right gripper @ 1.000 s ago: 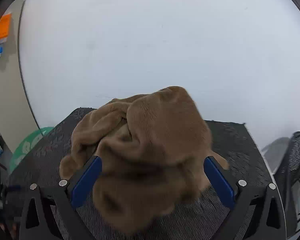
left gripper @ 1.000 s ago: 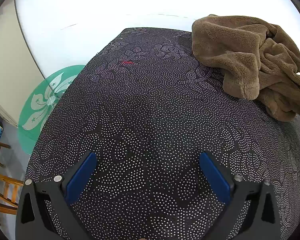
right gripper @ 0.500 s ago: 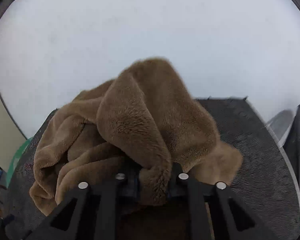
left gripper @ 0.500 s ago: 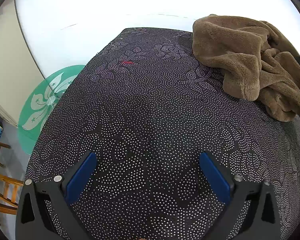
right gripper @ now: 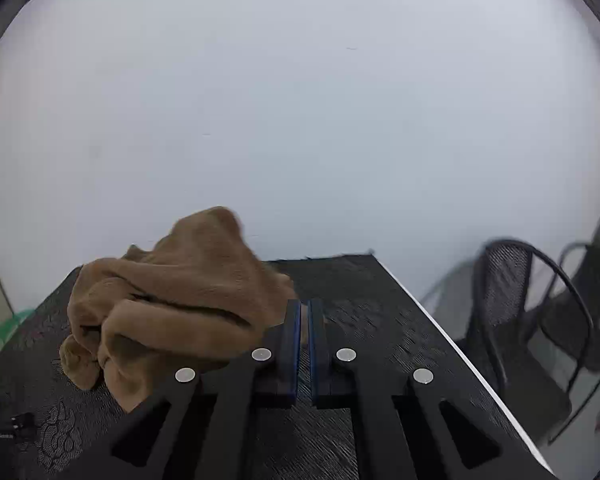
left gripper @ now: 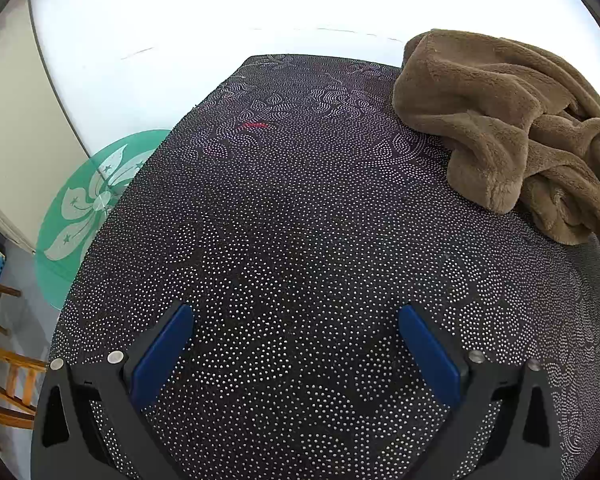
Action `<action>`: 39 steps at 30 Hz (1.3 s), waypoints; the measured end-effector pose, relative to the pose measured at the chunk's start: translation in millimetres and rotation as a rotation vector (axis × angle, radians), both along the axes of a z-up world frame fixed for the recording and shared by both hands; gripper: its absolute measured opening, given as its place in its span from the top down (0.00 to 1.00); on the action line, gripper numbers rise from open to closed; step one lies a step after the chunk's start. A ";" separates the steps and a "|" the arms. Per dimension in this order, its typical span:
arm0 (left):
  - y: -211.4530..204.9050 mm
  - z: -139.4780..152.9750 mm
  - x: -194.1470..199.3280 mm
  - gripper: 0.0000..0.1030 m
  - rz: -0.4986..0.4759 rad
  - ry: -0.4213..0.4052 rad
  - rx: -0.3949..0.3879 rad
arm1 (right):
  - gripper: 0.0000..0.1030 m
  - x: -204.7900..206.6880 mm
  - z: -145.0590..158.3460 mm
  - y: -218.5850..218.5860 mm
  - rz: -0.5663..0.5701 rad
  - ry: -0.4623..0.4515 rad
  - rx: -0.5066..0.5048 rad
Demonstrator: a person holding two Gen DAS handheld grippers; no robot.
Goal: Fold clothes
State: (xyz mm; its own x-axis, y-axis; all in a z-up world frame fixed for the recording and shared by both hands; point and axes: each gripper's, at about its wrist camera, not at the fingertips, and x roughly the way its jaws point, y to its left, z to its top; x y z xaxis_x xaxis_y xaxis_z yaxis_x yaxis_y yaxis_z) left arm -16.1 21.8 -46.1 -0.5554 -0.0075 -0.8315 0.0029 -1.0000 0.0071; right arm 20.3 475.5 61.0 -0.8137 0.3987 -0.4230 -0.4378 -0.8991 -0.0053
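Observation:
A brown fleece garment (left gripper: 500,132) lies crumpled at the far right of the dark dotted table cloth (left gripper: 284,216). My left gripper (left gripper: 294,344) hovers open over bare cloth near the front, well short of the garment, with nothing between its blue pads (left gripper: 160,352). In the right wrist view the garment (right gripper: 172,308) is bunched to the left. Its right edge runs to the tips of my right gripper (right gripper: 304,312), which is shut on that edge. Only a thin slit shows between its fingers.
The table's right edge (right gripper: 432,320) runs close beside the right gripper, with black mesh chairs (right gripper: 512,304) beyond it. A green round glass table (left gripper: 88,200) and a wooden chair (left gripper: 0,364) stand off the left side. A white wall lies behind.
The right gripper closed on a fold of the garment, then drew back and to the right. The pile shifted slightly right in the left wrist view. The left gripper has stayed still.

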 end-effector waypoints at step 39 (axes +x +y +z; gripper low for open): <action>87.0 99.5 -238.1 0.11 -0.246 -0.036 0.443 | 0.00 -12.4 -90.2 6.8 0.175 -0.010 -0.381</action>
